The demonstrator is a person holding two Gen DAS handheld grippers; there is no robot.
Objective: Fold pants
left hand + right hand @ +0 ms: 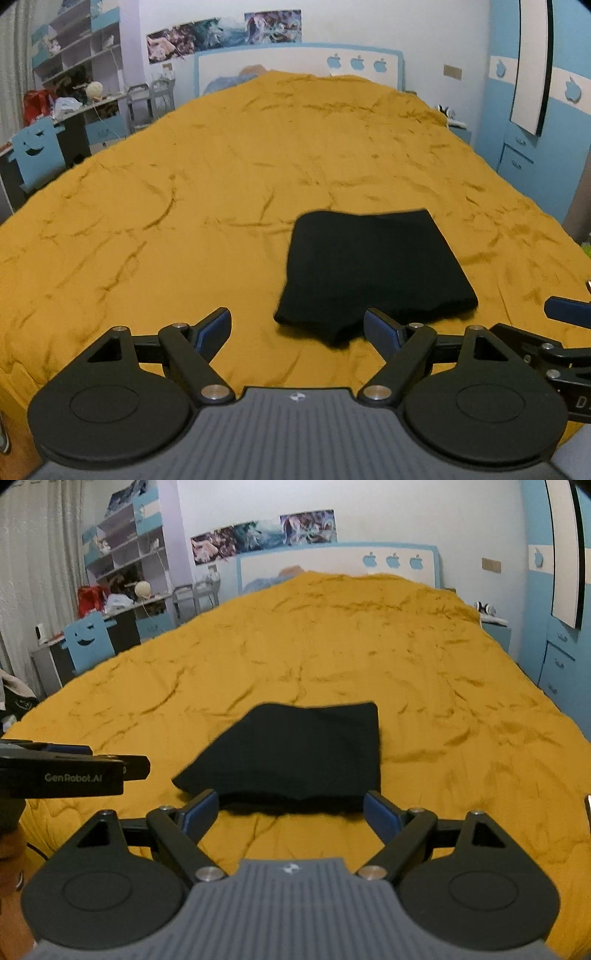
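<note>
Black pants lie folded into a compact rectangle on the mustard-yellow bed cover. My left gripper hovers just short of their near left corner, open wide, nothing between its fingers. In the right wrist view the same folded pants lie straight ahead. My right gripper stands open at their near edge, its pads apart from the cloth. The left gripper's body shows at the left of that view, and the right gripper's finger pokes in at the right edge of the left wrist view.
The bed fills most of both views, with a blue and white headboard at the far end. A desk with a blue chair and shelves stands to the left. Blue cabinets line the right side.
</note>
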